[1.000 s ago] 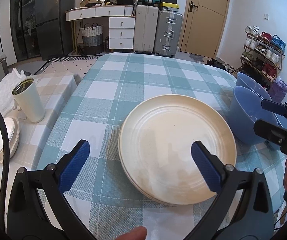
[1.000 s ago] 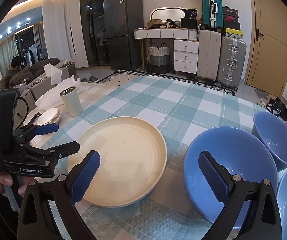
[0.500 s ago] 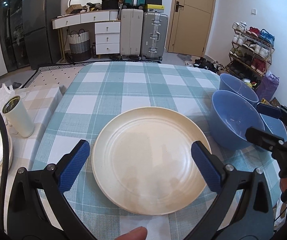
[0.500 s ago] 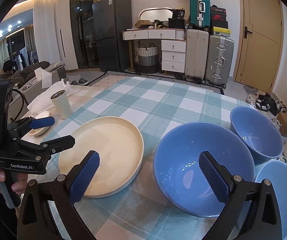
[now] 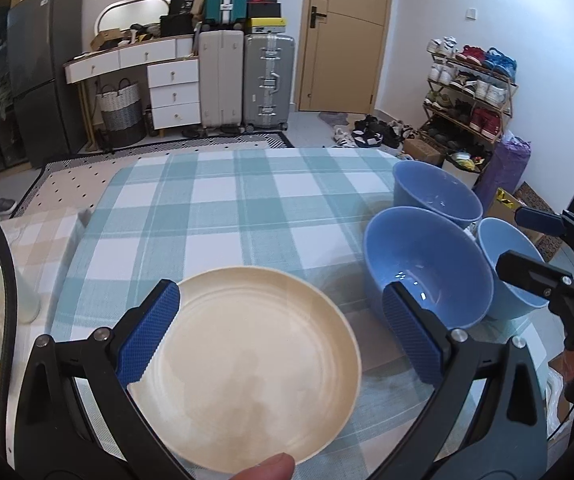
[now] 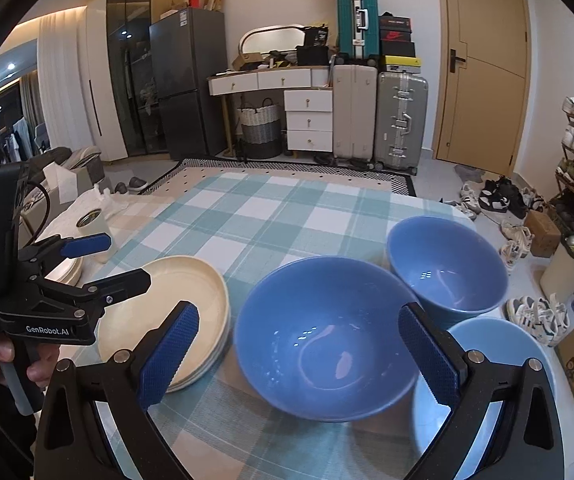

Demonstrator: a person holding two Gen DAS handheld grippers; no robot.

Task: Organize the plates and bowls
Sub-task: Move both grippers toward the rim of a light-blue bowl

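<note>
Pulling back since earlier, both grippers' jaws stay spread: left gripper [image 5: 279, 332] over stacked cream plates [image 5: 247, 364], right gripper [image 6: 299, 354] over the big blue bowl [image 6: 323, 336].

We count three blue bowls [image 6: 323, 336] [image 6: 447, 266] [image 6: 499, 364] and one stack of cream plates [image 6: 183, 292] on our checked tablecloth [image 6: 247, 220]; plate count unclear.

Suitcases [image 5: 247, 76], shoe rack [image 5: 469, 92] — fridge [image 6: 189, 80].
</note>
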